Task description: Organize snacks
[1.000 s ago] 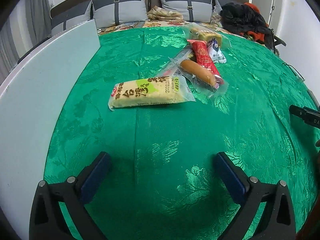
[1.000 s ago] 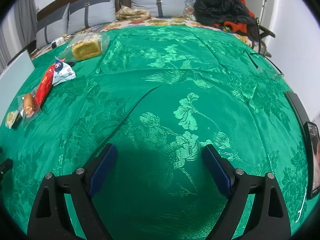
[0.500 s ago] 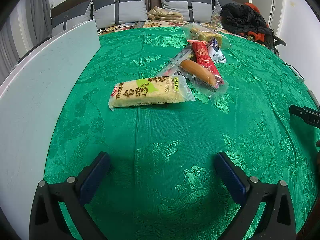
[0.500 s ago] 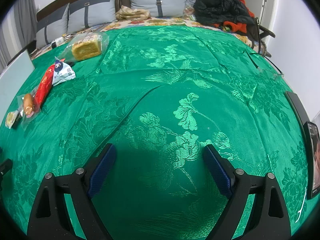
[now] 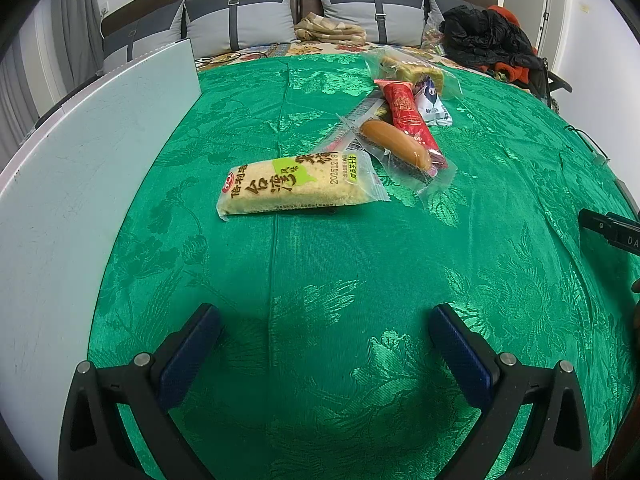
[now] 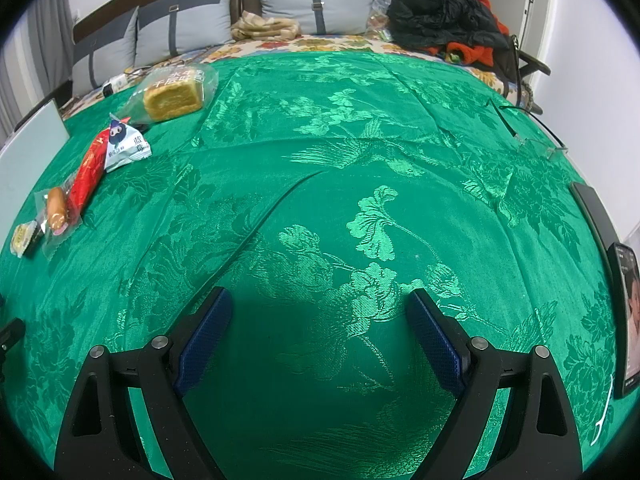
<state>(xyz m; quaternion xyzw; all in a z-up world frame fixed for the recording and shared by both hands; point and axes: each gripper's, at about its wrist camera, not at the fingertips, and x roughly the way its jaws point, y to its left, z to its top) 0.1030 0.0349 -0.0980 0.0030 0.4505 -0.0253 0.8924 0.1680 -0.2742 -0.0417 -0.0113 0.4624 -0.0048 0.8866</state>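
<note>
The left hand-held gripper (image 5: 320,344) hovers low with its blue-padded fingers (image 5: 188,356) spread wide and nothing between them. The right hand-held gripper (image 6: 318,332) hangs the same way, fingers (image 6: 436,344) wide apart, gripping nothing.

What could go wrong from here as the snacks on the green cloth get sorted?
1. The clear-wrapped sausage lies against the long red packet, with its wrapper touching the yellow rice-cake bar; a wide-open left tool might drag a neighbour along.
2. The smooth plastic wrappers may slip between the pads.
3. The creased green patterned cloth could bunch under a low approach by the right tool.
</note>
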